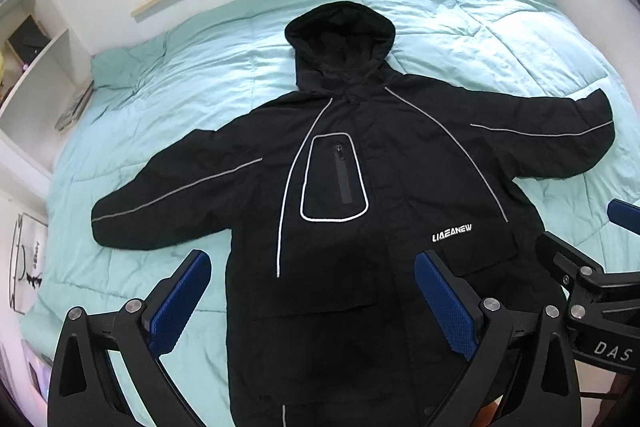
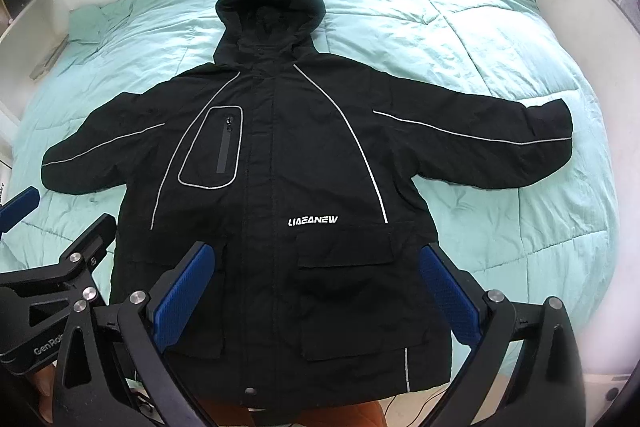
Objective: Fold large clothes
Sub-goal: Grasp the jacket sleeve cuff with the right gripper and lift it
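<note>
Hovering over the black hooded jacket [image 1: 360, 227] spread on my quilt [image 1: 180, 99], my left gripper [image 1: 312, 303] and right gripper [image 2: 316, 291] gape wide, holding nothing.

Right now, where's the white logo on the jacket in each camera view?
Left wrist: the logo sits right of centre, just above the right blue pad.
Right wrist: the logo sits near centre, above the flap pocket.
Shared landmark: the outlined chest pocket, up-left of it in both.

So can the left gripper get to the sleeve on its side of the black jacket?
Probably yes. The left gripper is open above the jacket, and the left sleeve lies flat on the quilt with nothing covering it.
</note>
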